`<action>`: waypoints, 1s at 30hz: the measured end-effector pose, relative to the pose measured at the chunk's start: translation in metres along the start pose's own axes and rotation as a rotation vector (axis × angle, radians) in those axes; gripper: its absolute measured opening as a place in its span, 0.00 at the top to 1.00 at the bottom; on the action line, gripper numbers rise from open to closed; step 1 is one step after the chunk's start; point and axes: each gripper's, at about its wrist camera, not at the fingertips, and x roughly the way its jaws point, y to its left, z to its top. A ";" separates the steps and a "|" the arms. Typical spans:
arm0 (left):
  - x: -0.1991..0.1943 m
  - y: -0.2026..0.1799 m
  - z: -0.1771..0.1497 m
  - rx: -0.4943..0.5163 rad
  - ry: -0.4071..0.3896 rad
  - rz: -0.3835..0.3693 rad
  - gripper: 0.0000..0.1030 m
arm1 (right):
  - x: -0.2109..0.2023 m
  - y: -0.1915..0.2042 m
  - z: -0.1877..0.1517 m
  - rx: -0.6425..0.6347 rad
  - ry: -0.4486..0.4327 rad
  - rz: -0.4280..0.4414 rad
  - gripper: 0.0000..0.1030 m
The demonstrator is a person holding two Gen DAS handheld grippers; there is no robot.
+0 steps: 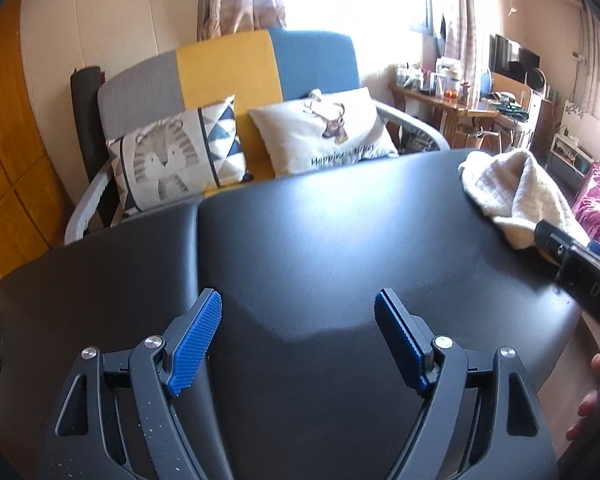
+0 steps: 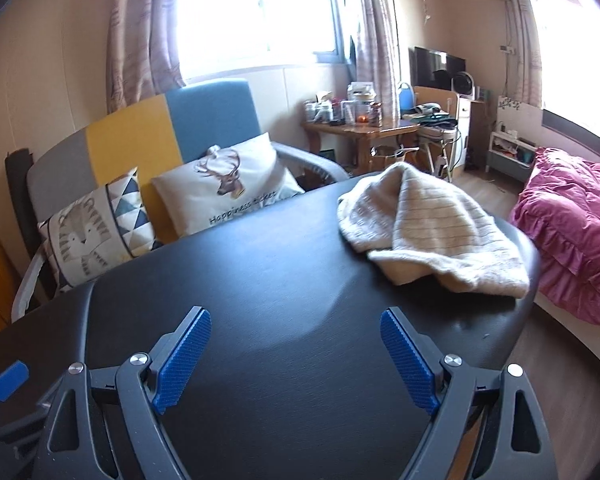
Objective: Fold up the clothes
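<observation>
A crumpled cream knit garment (image 2: pixel 424 232) lies in a heap at the far right end of the black table (image 2: pixel 284 280). In the left wrist view the garment (image 1: pixel 516 196) sits at the right edge, partly hidden by the right gripper's dark body. My left gripper (image 1: pixel 298 312) is open and empty, low over the middle of the table (image 1: pixel 300 240). My right gripper (image 2: pixel 296 332) is open and empty, a short way in front of and left of the garment. Both show blue pads.
A sofa (image 1: pixel 228 76) with a tiger cushion (image 1: pixel 176 160) and a deer cushion (image 1: pixel 324 132) stands behind the table. A pink bed cover (image 2: pixel 572 236) lies to the right. A cluttered wooden desk (image 2: pixel 360 128) stands at the back.
</observation>
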 end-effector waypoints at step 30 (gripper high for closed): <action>0.028 -0.008 -0.023 0.005 0.083 -0.001 0.20 | 0.051 -0.012 -0.020 0.022 0.115 -0.029 0.14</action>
